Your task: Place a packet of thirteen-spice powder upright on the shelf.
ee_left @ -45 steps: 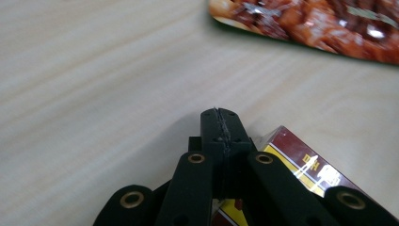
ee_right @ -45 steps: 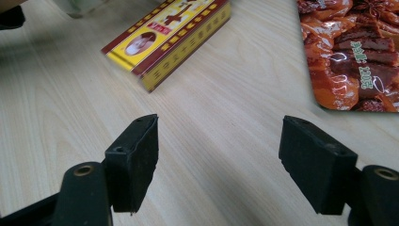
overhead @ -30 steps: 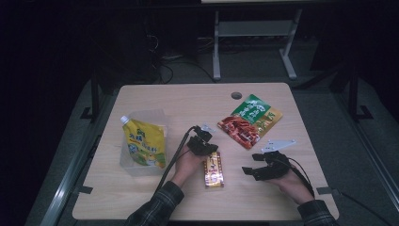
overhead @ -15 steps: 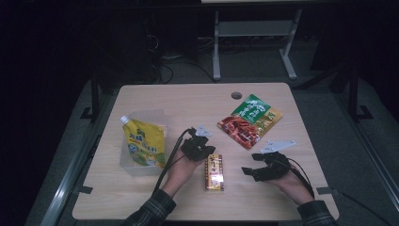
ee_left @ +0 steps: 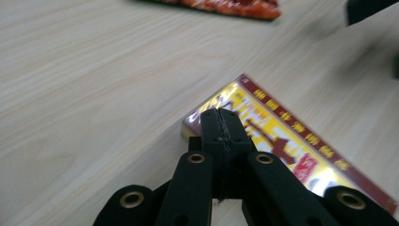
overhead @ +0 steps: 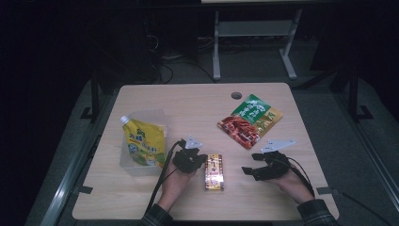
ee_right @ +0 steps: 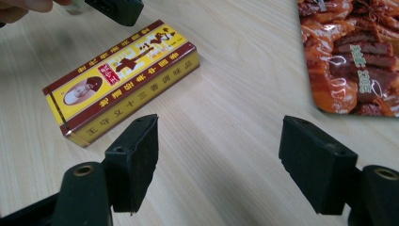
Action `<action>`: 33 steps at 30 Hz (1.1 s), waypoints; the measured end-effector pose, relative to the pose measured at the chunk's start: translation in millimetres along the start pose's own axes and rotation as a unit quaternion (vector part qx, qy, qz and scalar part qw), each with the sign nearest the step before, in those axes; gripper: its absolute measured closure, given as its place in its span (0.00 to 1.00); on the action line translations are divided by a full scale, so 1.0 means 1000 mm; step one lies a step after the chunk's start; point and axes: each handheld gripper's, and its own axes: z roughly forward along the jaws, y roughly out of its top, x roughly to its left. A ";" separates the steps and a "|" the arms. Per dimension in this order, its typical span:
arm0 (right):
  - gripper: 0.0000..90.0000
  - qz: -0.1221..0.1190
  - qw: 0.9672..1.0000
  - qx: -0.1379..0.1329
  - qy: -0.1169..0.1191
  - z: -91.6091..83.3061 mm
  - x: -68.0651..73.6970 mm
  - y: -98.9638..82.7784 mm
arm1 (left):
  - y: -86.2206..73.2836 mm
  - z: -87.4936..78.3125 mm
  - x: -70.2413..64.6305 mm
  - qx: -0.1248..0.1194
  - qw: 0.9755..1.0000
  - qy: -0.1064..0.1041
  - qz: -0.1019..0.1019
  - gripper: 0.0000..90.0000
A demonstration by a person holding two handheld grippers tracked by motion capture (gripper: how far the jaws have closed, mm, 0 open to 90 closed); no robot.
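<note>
While left gripper (overhead: 203, 159) is sitting pressed together beside the flat yellow-and-maroon cardboard box (overhead: 214, 172), right gripper (overhead: 248, 171) is hovering spread, holding nothing.

High view looks down over whole table (overhead: 141, 101); both gripper views sit low, close, sharing yellow box (ee_right: 123, 75).

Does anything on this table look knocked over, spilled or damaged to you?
Nothing stands out. The yellow pouch sits propped in a clear tub at the left, the red and green snack bag lies flat, and the small yellow box lies flat and closed between the two grippers. I see no spill or tear.
</note>
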 end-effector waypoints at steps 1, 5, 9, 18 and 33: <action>0.32 -0.003 1.000 -0.001 -0.001 -0.001 -0.001 0.000 | -0.002 0.005 0.002 0.003 1.000 -0.002 -0.011 1.00; 0.31 -0.004 1.000 -0.003 -0.003 -0.004 0.001 -0.001 | -0.002 0.010 0.004 0.002 1.000 -0.007 -0.011 1.00; 0.31 -0.010 1.000 0.004 -0.002 -0.007 0.005 -0.007 | 0.002 0.015 -0.001 -0.002 1.000 -0.021 -0.010 1.00; 0.31 -0.009 1.000 0.004 -0.010 -0.018 0.007 -0.020 | 0.014 0.030 -0.015 -0.002 0.999 -0.043 0.019 1.00; 0.31 0.002 1.000 -0.003 -0.021 -0.027 0.000 -0.027 | 0.041 0.037 -0.041 0.001 0.992 -0.103 0.076 0.96</action>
